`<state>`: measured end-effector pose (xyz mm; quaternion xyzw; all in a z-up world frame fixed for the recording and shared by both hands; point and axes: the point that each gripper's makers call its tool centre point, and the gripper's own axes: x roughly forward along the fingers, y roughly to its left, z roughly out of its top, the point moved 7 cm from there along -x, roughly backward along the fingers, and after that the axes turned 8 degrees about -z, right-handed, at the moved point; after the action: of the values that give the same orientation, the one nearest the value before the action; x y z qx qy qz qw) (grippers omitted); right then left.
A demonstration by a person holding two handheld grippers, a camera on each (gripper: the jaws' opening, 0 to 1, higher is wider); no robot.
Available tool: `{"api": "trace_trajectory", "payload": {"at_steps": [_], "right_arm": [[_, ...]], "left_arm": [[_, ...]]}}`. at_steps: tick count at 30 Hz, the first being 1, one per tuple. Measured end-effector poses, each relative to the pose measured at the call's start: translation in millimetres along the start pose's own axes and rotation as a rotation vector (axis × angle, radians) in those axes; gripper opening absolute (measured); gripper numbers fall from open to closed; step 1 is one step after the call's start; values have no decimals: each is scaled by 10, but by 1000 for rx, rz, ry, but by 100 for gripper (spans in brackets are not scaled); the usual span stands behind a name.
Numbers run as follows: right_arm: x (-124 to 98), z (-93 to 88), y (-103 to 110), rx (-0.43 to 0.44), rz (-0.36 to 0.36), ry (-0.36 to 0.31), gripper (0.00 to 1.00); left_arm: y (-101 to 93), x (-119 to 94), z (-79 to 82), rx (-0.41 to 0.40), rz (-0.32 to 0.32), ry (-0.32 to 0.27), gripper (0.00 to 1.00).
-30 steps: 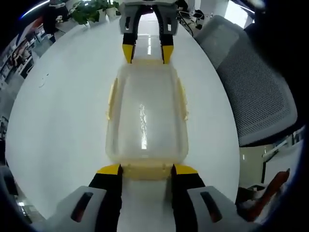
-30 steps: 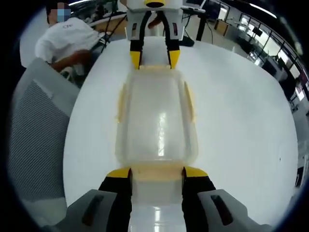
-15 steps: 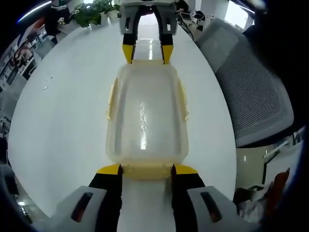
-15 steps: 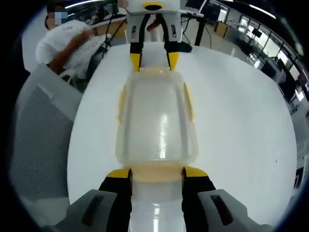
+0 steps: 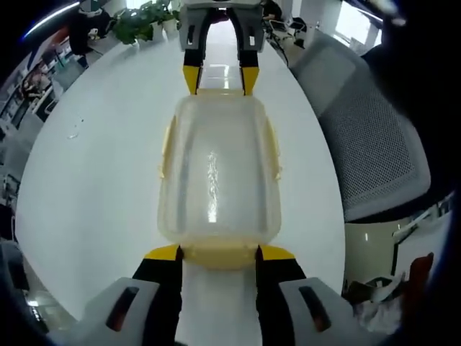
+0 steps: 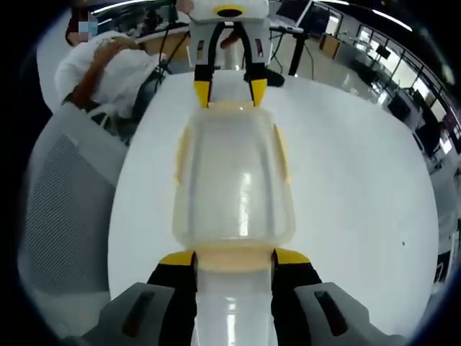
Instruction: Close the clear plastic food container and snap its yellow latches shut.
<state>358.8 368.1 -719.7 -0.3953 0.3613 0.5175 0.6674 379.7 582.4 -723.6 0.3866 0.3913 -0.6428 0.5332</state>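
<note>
**End latches in hand, side latches to come**

Nearest me in the left gripper view, my left gripper (image 5: 216, 252) has its jaws apart, straddling the near end latch (image 5: 216, 254) of the container (image 5: 216, 173). The container sits lid-on on the white table (image 5: 94, 180). Its side latches (image 5: 167, 148) look flared out, not snapped. At the far end of the container, my right gripper (image 5: 218, 78) brackets the opposite end the same way, jaws spread.

I judge I'm at the latching step. Next I need to press each end latch down against the container wall, then do the sides.

Beyond the table stands a grey chair (image 5: 374, 144).
</note>
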Motion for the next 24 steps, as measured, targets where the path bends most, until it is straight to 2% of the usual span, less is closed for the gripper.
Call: {"api": "trace_trajectory", "payload": {"at_steps": [15, 24], "right_arm": [[-119, 34, -62, -3, -26, -8, 39], [-177, 62, -54, -17, -23, -13, 39]], "left_arm": [[33, -182, 92, 12, 14, 0, 39], [-15, -210, 118, 0, 19, 6, 39]]}}
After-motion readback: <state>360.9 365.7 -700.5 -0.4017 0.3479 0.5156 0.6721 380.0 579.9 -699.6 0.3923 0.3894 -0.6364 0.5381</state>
